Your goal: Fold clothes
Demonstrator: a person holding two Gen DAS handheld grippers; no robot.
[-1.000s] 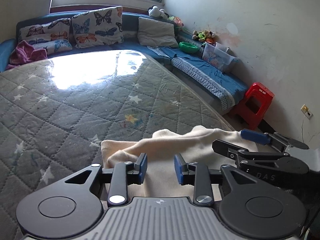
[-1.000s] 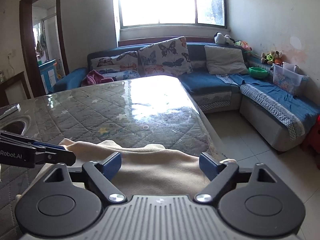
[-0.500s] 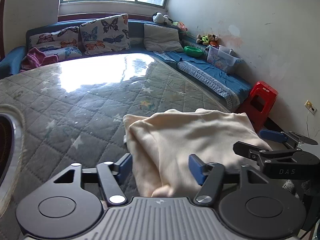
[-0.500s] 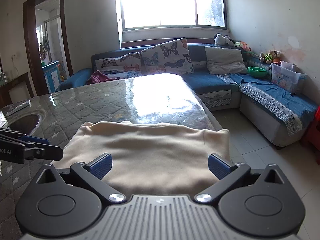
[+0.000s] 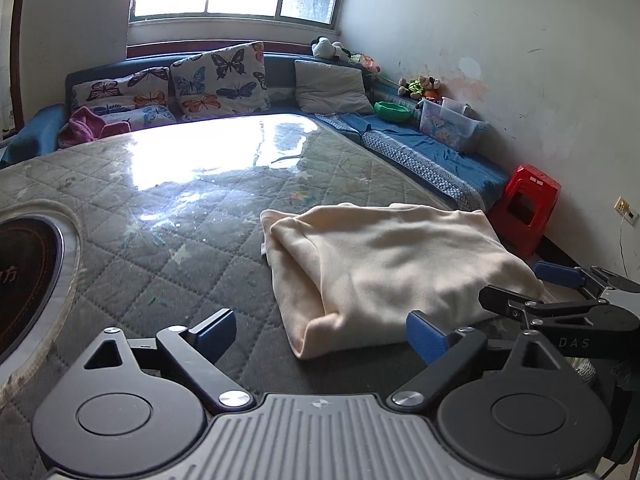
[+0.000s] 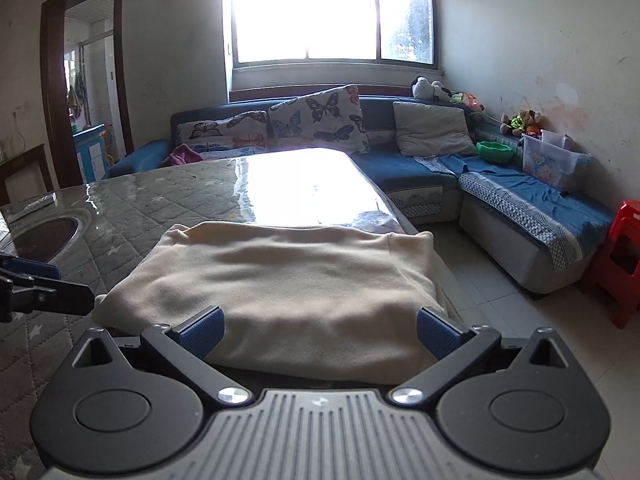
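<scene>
A blue sofa [image 6: 404, 172] sits under the window [image 6: 332, 12]. It has butterfly pillows [image 6: 316, 120] and a gray pillow [image 6: 432, 128]. A red stool [image 5: 528, 208] stands by the wall. Soft toys [image 5: 420, 86] sit near a green bowl [image 5: 393, 111].

Left gripper [image 5: 320, 334] spread wide, blue pads empty, low over quilted table cover [image 5: 168, 224]. Cream garment [image 5: 384, 276] folded into thick rectangle, lying near table's right edge, ahead of gripper. Right gripper [image 5: 560, 292] at far right, beside garment's near corner; state unclear. Round inset burner [image 5: 28, 264] at left. Red stool [image 5: 528, 204] beyond.
</scene>
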